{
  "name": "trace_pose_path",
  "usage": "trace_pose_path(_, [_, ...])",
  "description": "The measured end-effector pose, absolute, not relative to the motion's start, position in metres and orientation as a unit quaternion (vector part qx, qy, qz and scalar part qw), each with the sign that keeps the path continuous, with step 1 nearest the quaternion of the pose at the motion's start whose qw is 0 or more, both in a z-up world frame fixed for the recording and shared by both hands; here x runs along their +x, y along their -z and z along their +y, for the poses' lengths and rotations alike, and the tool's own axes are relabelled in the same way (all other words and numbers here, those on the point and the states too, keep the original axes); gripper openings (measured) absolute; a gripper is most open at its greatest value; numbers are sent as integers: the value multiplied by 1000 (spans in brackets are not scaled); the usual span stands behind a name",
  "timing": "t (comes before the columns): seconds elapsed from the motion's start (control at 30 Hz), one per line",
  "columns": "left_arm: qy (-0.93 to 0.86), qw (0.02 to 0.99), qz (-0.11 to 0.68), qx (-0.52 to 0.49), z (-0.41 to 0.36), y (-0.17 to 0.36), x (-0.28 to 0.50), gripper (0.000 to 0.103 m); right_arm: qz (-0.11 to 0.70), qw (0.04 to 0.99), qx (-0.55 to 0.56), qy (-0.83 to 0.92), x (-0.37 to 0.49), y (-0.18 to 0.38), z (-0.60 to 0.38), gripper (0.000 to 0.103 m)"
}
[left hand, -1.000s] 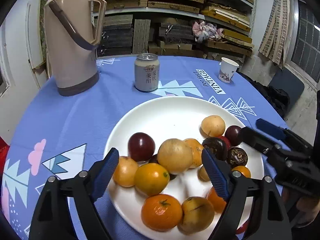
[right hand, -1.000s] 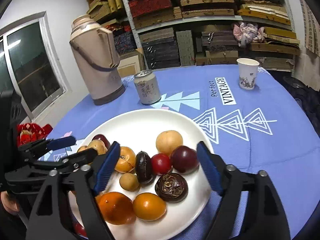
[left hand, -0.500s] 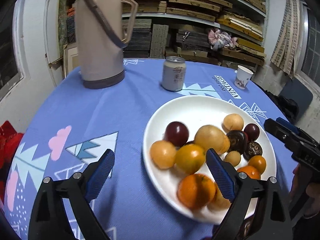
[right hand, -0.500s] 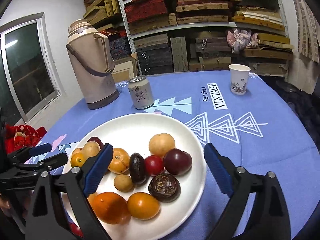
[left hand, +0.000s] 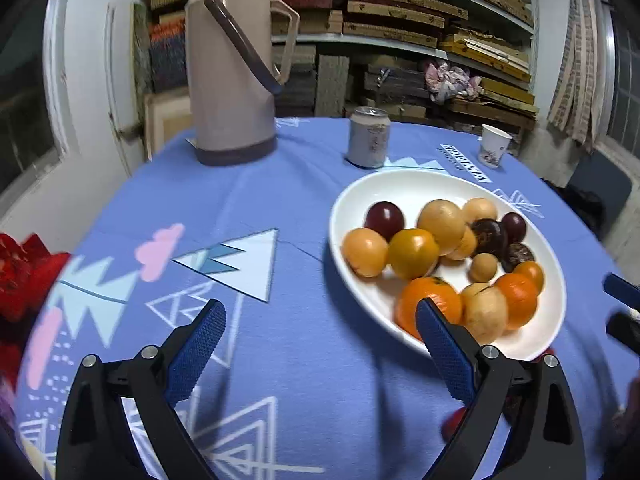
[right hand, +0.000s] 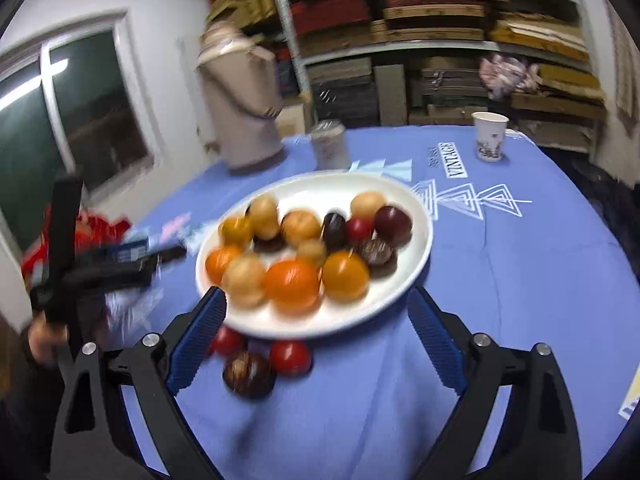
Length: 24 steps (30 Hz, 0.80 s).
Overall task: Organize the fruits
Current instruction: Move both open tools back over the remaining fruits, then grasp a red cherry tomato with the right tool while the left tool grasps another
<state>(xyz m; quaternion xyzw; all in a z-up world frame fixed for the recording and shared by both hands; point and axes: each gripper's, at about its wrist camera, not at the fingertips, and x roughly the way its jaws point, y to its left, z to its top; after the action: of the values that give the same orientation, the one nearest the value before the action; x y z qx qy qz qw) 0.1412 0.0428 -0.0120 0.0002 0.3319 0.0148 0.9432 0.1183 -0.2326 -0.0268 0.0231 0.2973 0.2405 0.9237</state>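
A white plate on the blue tablecloth holds several fruits: oranges, yellow-brown round ones, dark plums and wrinkled dark passion fruits. Three loose fruits lie on the cloth in front of the plate: two red ones and a dark one. My left gripper is open over bare cloth left of the plate, holding nothing. My right gripper stands open near the plate's front rim, above the loose fruits, with nothing gripped.
A tall beige thermos stands at the back left, with a drink can and a paper cup behind the plate. A red bag lies at the table's left edge. Stacked shelves fill the background.
Both grippers have drawn back from over the plate and their jaws stand wider. The left one shifted left onto bare cloth. The right view now takes in the loose fruits before the plate.
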Motion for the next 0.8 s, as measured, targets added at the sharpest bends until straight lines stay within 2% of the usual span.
trace_pose_path(0.13, [-10, 943, 332, -17, 50, 13, 139, 96, 324, 915, -26, -240, 106, 41, -223, 73])
trace_pose_path(0.2, [-10, 942, 335, -21, 52, 13, 140, 96, 332, 910, -28, -249, 103, 42, -221, 69])
trace_pose_path(0.3, [0, 941, 339, -27, 53, 13, 141, 96, 345, 901, -51, -258, 98, 44, -212, 68])
trace_pose_path(0.4, [12, 940, 339, -30, 52, 12, 140, 96, 371, 890, -75, -256, 101, 53, -198, 62])
trace_pose_path(0.6, [43, 935, 350, -29, 44, 14, 136, 97, 390, 877, -88, -267, 102, 60, -179, 62])
trace_pose_path(0.8, [58, 934, 353, -13, 36, 15, 132, 98, 399, 881, -52, -250, 111, 56, -190, 62])
